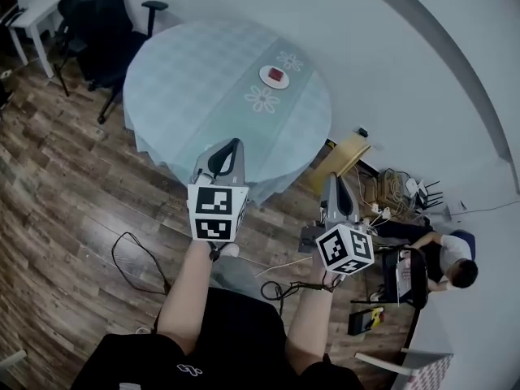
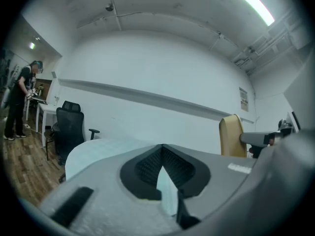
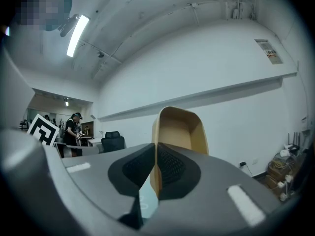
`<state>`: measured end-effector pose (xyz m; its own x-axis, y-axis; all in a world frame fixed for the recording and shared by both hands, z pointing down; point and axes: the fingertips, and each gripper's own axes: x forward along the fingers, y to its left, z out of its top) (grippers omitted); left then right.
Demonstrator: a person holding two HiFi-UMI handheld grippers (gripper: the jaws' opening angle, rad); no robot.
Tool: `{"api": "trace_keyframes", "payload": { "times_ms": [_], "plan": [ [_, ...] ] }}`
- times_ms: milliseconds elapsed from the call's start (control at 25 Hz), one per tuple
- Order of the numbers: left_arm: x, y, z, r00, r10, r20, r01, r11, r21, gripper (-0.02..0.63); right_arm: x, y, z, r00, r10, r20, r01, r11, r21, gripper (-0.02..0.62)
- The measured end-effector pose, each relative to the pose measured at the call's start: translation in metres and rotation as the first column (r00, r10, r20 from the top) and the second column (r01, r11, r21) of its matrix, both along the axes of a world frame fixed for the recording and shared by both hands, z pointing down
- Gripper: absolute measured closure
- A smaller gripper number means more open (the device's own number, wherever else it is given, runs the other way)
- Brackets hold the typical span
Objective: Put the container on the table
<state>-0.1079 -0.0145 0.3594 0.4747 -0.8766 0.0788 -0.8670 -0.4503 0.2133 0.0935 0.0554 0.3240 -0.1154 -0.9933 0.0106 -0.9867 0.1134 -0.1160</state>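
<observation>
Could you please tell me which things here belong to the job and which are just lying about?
Job: container, already on the table; left tongs, shut and empty; right tongs, shut and empty.
Lying about: office chair; wooden chair; cables; seated person.

My left gripper (image 1: 235, 143) held out ahead, jaws closed tip to tip, nothing between. My right gripper (image 1: 330, 179) alongside, nearer my body, jaws likewise together, empty. Left forearm (image 1: 185, 295) and right forearm (image 1: 305, 323) bare, both stretched forward from torso. Marker cubes (image 1: 216, 212) face up toward head camera.
</observation>
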Motion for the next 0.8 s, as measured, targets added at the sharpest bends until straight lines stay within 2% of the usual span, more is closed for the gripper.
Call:
{"api": "trace_keyframes", "payload": {
  "times_ms": [280, 480, 640, 800],
  "plan": [
    [0.002, -0.039, 0.046, 1.0, -0.019, 0.014, 0.02, 0.996, -0.082, 0.604, 0.015, -0.04, 0.045, 1.0, 0.01, 0.027, -0.008, 0.997, -0.071, 0.569],
    [0.016, -0.079, 0.064, 0.998, -0.026, 0.049, 0.031, 0.994, -0.107, 0.604, 0.034, -0.084, 0.058, 0.998, 0.014, 0.066, -0.009, 0.998, -0.066, 0.569],
    [0.06, -0.126, 0.067, 0.995, 0.009, 0.099, 0.001, 0.995, -0.104, 0.604, 0.083, -0.131, 0.062, 0.99, 0.057, 0.127, -0.051, 0.998, -0.046, 0.569],
    [0.106, -0.174, 0.056, 0.987, 0.046, 0.155, -0.034, 0.996, -0.081, 0.604, 0.145, -0.181, 0.066, 0.957, 0.098, 0.272, -0.096, 0.995, -0.022, 0.571]
  ]
}}
